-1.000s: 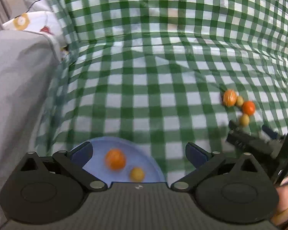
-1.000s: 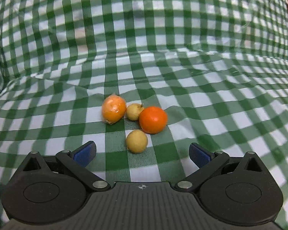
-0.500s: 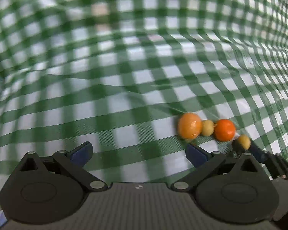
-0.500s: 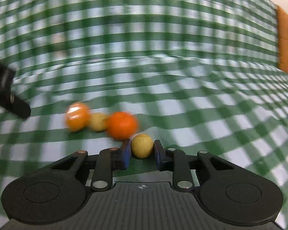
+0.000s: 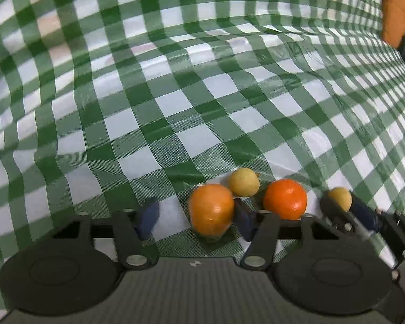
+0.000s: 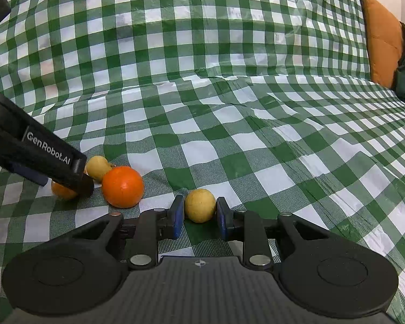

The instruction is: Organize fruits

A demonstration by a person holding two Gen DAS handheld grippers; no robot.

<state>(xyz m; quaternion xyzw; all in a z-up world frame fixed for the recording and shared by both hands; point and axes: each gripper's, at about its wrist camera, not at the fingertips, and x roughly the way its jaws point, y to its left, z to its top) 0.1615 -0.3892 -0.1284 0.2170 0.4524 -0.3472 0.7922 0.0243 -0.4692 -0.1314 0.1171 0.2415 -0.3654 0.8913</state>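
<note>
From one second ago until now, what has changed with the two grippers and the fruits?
The right gripper closed on the small yellow fruit nearest to it. The left gripper left the blue plate, came over to the fruit group, and its jaws have just been closing around the pale orange fruit; only one finger visibly touches it. The bright orange and the other yellow fruit stayed on the checked cloth.

Both grippers are black plastic: left gripper (image 5: 194, 216) and right gripper (image 6: 198, 217) have blue pads (image 6: 176, 216), silver screws, round housings, ribbed bases; white "GenRobot.AI" lettering.
</note>
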